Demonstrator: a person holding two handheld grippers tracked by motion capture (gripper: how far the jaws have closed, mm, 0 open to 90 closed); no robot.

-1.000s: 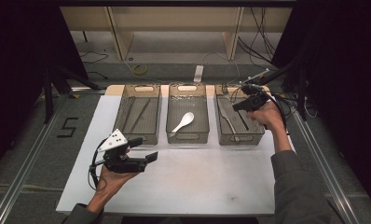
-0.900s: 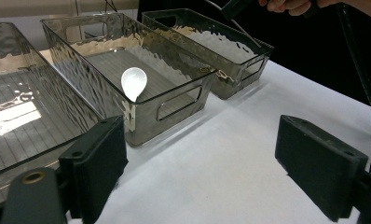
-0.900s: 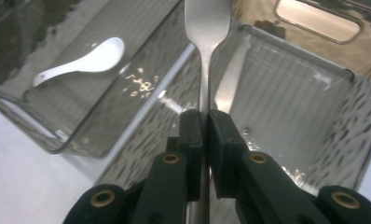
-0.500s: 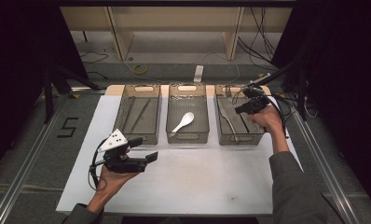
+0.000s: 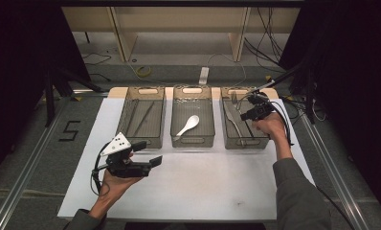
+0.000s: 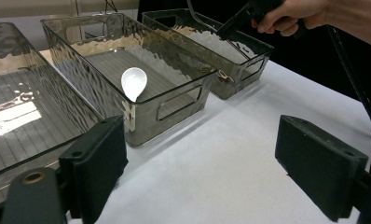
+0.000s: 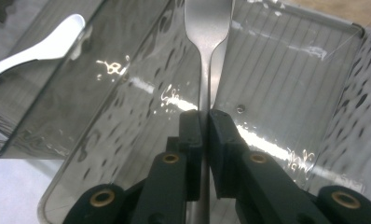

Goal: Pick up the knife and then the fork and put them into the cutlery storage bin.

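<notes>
While the right gripper (image 7: 203,122) pinches the thin handle of a metal fork (image 7: 207,28) between its nearly closed jaws, the fork hangs over the right-hand bin (image 5: 260,142) at the upper right of the high view. Low in the left of that view, the left gripper (image 5: 148,154) is held over the white mat (image 5: 203,182), jaws wide apart and empty. A white spoon (image 5: 188,125) lies in the middle bin (image 5: 192,142).

silver fork (image 7: 207,28) (handle pinched) hangs over the right-hand clear bin (image 5: 246,141).
</notes>
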